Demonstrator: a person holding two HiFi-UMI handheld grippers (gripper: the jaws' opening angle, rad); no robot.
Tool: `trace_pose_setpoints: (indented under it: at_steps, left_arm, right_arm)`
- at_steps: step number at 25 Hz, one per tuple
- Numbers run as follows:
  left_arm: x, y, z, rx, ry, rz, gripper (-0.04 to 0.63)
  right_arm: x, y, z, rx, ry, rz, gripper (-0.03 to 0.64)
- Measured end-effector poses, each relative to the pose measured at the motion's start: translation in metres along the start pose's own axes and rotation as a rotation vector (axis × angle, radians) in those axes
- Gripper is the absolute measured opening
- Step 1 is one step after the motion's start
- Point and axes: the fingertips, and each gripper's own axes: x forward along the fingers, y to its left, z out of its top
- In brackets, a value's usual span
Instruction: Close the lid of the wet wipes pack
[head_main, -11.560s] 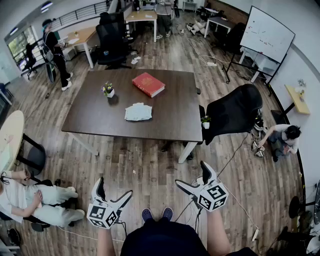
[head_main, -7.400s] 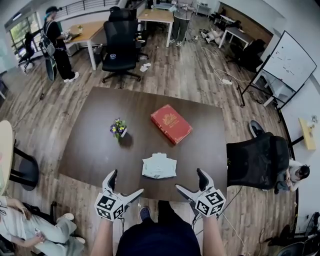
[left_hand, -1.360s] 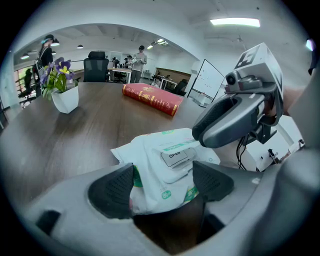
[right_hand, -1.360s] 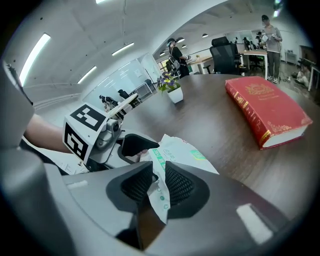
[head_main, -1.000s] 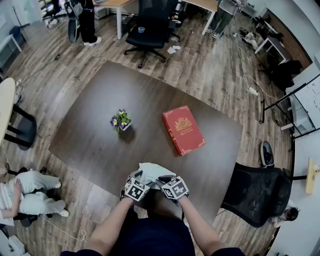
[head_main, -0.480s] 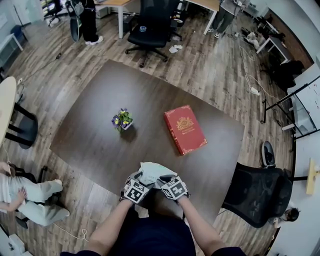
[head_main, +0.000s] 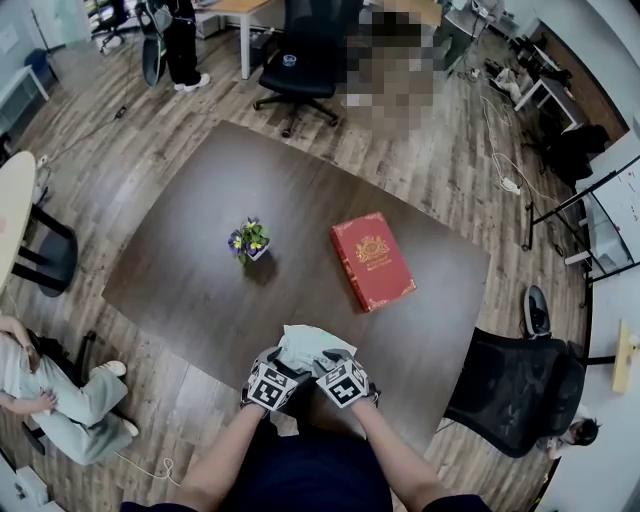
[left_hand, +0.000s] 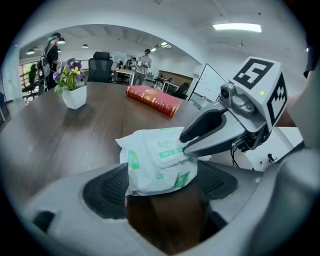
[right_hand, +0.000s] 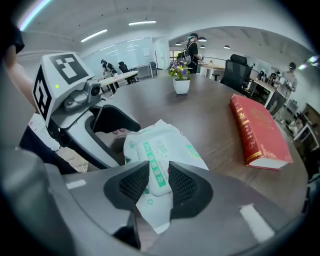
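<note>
Dark wooden counter (head_main: 190, 270) fills my head view, with a red book (head_main: 372, 260) toward its right and the wet wipes pack (head_main: 305, 345) at the near edge. My left gripper (right_hand: 122, 145) has just been opening, jaws apart around the pack's near end. My right gripper (left_hand: 185, 145), also just opening, shows a narrow gap, tips on the lid (left_hand: 167, 152).

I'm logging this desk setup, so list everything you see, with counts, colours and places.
Table: one, dark brown, centre.
Wet wipes pack: one, white and green, table's near edge.
Book: one, red, right of centre.
Flower pot: one, white, purple flowers, left of book.
Office chairs: two, black, beyond table and at right.
Left hand-held gripper: one, grey, jaws just opening, pack between them.
Right hand-held gripper: one, grey, jaws just opening, narrowly apart, pack between them.
</note>
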Motion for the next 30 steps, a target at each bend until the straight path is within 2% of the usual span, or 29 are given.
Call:
trace_pose_setpoints:
  at_steps: [8, 12, 17, 25, 30]
  left_arm:
    - [-0.018, 0.002, -0.016, -0.047, -0.007, 0.021, 0.45]
    - [-0.034, 0.004, -0.013, -0.088, -0.058, 0.031, 0.466]
    - [-0.048, 0.001, -0.01, -0.058, -0.081, 0.031, 0.489]
    - [-0.074, -0.007, 0.001, -0.066, -0.144, 0.012, 0.502]
    - [-0.09, -0.011, 0.015, -0.029, -0.19, 0.008, 0.505]
  right_arm:
    - [0.007, -0.001, -0.002, -0.034, 0.015, -0.04, 0.144]
    - [0.008, 0.0, -0.001, -0.046, 0.053, -0.058, 0.147]
    - [0.01, 0.0, -0.002, -0.077, 0.059, -0.079, 0.149]
    - [0.008, -0.002, -0.003, -0.042, 0.013, -0.09, 0.146]
    - [0.008, 0.0, -0.004, -0.002, -0.013, -0.08, 0.144]
